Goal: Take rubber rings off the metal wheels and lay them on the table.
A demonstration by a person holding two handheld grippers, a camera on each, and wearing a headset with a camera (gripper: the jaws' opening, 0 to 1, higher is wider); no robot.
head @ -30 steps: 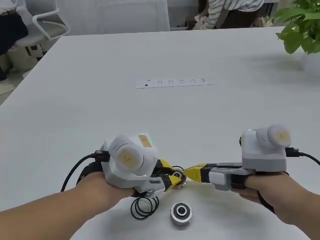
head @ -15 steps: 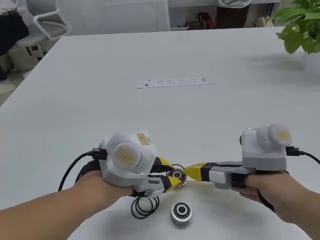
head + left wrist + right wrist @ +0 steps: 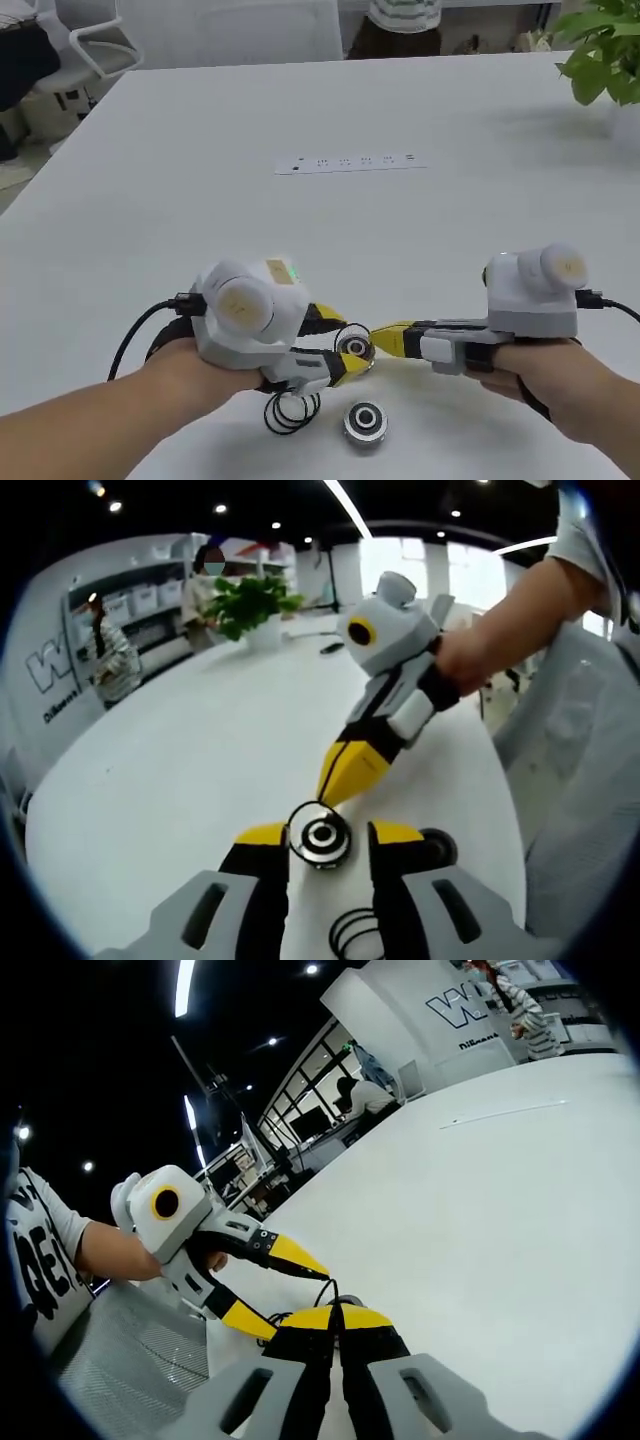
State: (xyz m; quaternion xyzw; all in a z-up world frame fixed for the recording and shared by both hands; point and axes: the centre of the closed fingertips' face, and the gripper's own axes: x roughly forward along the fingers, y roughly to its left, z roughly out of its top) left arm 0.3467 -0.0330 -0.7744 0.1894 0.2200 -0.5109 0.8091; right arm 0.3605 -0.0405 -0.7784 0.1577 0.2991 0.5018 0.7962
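Two metal wheels are in view. One, the held wheel [image 3: 352,347], sits between the jaws of the left gripper [image 3: 328,833], which stand a narrow way apart and clamp it by its sides just above the table [image 3: 300,230]. The right gripper [image 3: 340,1312] comes in from 3 o'clock with its jaws pressed together, their yellow tips meeting the held wheel at its rim. There they pinch a thin black rubber ring [image 3: 331,1290], which stands up as a small loop off the wheel's edge. The second wheel [image 3: 365,421] lies flat on the table at 6 o'clock of the held one, close by and untouched by either gripper. At 7 o'clock of the held wheel, just beside the second wheel, lies one small heap of loose rings [image 3: 290,410]; the loops overlap, so their count cannot be told. One white power strip [image 3: 350,162] lies far off at 12 o'clock, and one green plant [image 3: 605,50] stands at 2 o'clock.
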